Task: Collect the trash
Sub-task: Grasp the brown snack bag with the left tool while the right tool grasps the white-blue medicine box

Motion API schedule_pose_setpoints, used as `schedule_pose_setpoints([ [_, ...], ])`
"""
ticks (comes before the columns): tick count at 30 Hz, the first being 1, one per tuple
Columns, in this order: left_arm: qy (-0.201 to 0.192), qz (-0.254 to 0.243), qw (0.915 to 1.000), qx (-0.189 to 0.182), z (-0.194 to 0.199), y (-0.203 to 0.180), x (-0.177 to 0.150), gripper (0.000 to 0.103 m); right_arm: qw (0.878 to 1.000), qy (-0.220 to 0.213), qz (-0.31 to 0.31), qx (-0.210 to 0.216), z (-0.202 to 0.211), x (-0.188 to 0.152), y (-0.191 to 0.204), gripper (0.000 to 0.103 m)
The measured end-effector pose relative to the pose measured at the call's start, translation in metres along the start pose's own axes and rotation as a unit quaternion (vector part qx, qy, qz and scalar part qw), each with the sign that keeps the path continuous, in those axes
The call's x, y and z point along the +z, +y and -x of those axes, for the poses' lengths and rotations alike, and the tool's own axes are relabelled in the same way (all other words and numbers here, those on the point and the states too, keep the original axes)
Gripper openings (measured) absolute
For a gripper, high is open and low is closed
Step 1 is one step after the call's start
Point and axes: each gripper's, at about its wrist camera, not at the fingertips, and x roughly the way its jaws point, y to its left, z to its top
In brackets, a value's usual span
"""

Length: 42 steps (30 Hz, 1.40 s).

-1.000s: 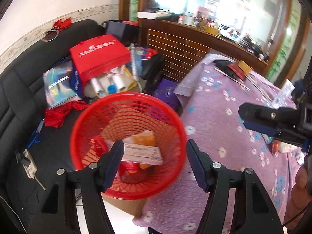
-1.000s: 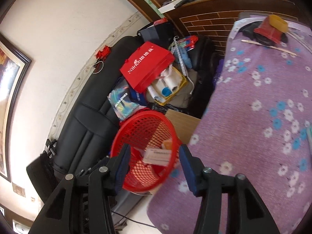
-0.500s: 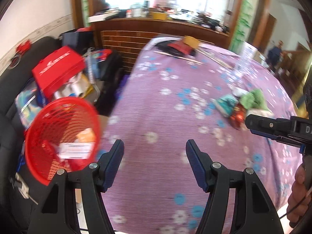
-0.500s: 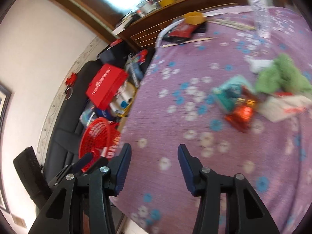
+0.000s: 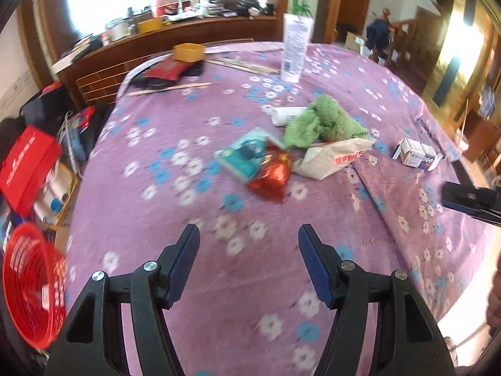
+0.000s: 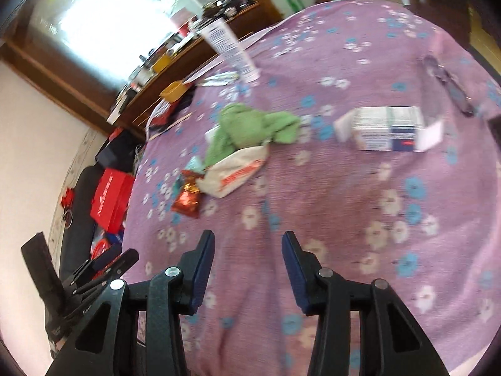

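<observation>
Trash lies in a heap on the purple flowered tablecloth (image 5: pixel 156 194): a red foil wrapper (image 5: pixel 271 179) (image 6: pixel 187 200), a teal packet (image 5: pixel 247 153), a beige paper bag (image 5: pixel 335 156) (image 6: pixel 236 169) and a green cloth (image 5: pixel 322 122) (image 6: pixel 250 125). A white and blue box (image 5: pixel 415 156) (image 6: pixel 388 128) lies apart to the right. The red mesh basket (image 5: pixel 28 285) sits low at the table's left edge. My left gripper (image 5: pixel 249 235) hangs open over bare cloth, short of the heap. My right gripper (image 6: pixel 248 240) is empty, its jaws closing, also over bare cloth.
A tall white tube (image 5: pixel 294 50) (image 6: pixel 231 50) stands at the back of the table near a yellow bowl (image 5: pixel 188 52) and wooden sticks (image 5: pixel 244 65). A black sofa with a red box (image 5: pixel 26 169) (image 6: pixel 111 200) lies left of the table. A dark pen-like thing (image 6: pixel 447 84) lies far right.
Both grippers have swung from above the red basket across to the table, so the trash heap now lies ahead. The basket has slid to the left edge. The right jaws have narrowed slightly.
</observation>
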Motion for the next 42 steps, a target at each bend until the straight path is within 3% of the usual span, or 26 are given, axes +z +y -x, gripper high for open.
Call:
schedule_pose_setpoints([
  [5, 0.017, -0.024, 0.9995, 0.007, -0.04, -0.02, 0.029, 0.061, 1.0, -0.022, -0.013, -0.014, 0.029, 0.004, -0.033, 0.049],
  [11, 0.054, -0.031, 0.9977, 0.029, -0.09, -0.024, 0.047, 0.039, 0.999, -0.037, -0.018, -0.03, 0.055, 0.012, -0.066, 0.048],
  [18, 0.049, -0.028, 0.9974, 0.044, -0.11, -0.034, 0.053, 0.036, 0.998, -0.046, 0.0, -0.04, 0.067, 0.04, -0.088, 0.049],
  [26, 0.041, 0.012, 0.9986, 0.032, -0.082, -0.033, 0.027, 0.032, 0.998, -0.026, 0.046, -0.031, 0.025, 0.099, -0.092, 0.048],
  [32, 0.033, 0.044, 0.9983, 0.022, -0.045, -0.033, -0.003, 0.032, 0.997, 0.002, 0.064, -0.051, -0.025, 0.136, -0.111, 0.048],
  [35, 0.033, 0.053, 0.9978, 0.022, -0.033, -0.033, -0.014, 0.032, 0.997, 0.04, 0.051, -0.039, -0.043, 0.136, -0.122, 0.049],
  [39, 0.031, 0.066, 0.9971, 0.021, -0.021, -0.032, -0.023, 0.032, 0.994, 0.081, 0.07, 0.012, -0.043, 0.114, -0.11, 0.049],
  [42, 0.03, 0.066, 0.9972, 0.02, -0.016, -0.034, -0.025, 0.032, 0.987, 0.096, 0.126, -0.008, -0.045, 0.093, -0.089, 0.051],
])
